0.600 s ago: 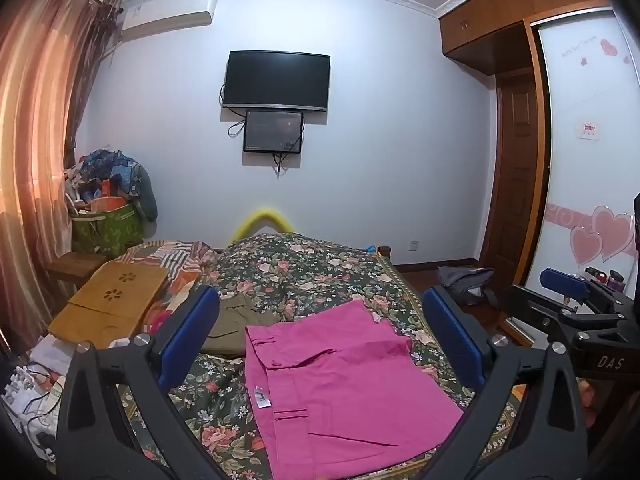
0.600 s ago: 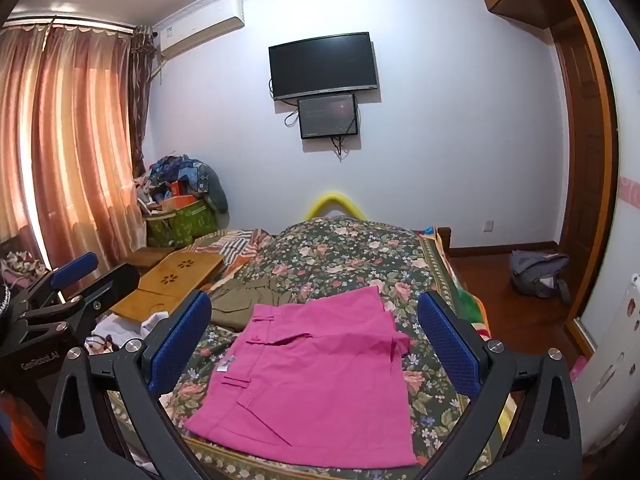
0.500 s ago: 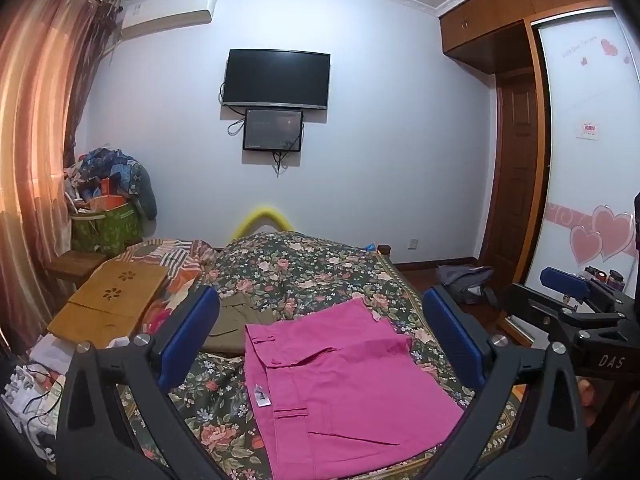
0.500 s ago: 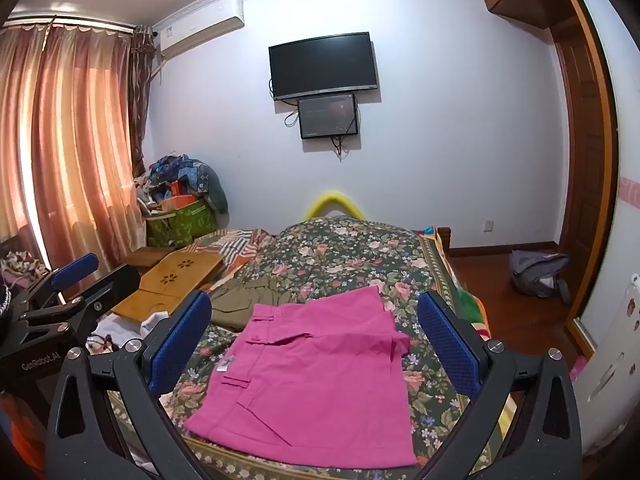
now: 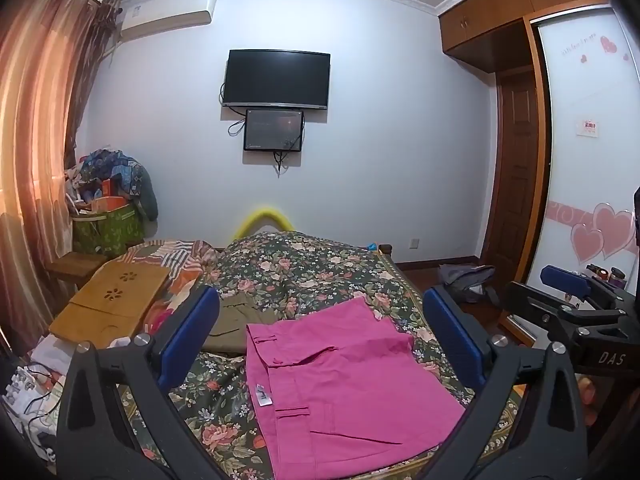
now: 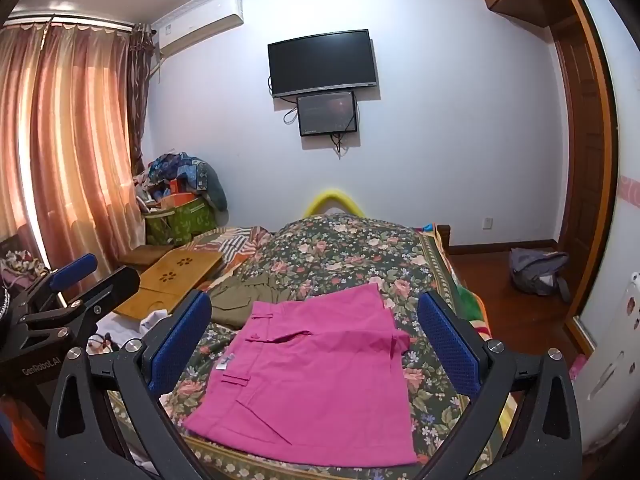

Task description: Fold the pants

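Both the left gripper point(image 5: 320, 332) and right gripper point(image 6: 314, 332) hung with fingers spread wide above the pink pants point(image 5: 344, 392), touching nothing; their bodies read "GenRobot.AI" and "DAS".

Left gripper point(image 5: 320, 332): black angular frame, two fingers faced with smooth blue pads point(image 5: 188, 338), silver round screws at the joints. Right gripper point(image 6: 314, 338): same black frame, blue pads point(image 6: 448, 344) with a fine dimpled texture, silver screws. Seen from the other camera, each body bears white lettering: "DAS" on the right gripper, "GenRobot.AI" on the left.
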The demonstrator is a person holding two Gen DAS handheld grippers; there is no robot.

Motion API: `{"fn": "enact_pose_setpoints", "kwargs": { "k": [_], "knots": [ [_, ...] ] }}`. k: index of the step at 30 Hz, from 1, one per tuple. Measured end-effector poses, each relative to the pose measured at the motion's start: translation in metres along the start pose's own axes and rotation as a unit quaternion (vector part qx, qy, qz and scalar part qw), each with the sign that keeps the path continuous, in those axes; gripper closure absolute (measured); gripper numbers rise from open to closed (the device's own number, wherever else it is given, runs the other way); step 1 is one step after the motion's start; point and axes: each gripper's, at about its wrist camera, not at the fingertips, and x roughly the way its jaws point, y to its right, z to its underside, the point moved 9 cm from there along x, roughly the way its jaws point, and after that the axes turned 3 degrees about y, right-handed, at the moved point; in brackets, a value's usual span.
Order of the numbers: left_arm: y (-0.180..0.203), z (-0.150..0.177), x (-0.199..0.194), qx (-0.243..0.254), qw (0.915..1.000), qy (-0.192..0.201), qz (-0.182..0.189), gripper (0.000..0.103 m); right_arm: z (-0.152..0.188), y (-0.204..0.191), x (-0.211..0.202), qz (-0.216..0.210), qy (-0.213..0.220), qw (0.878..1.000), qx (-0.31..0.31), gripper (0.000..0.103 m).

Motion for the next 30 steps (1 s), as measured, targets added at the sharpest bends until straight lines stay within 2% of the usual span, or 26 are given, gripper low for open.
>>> {"fn": "enact_pose_setpoints", "kwargs": {
  "k": [30],
  "knots": [
    [0.0011, -0.0003, 0.0017, 0.013, 0.9999, -0.001, -0.006, 0.000, 0.0006, -0.0005, -0.0007, 0.001, -0.002, 1.000, -0.001, 0.000]
  ]
}}
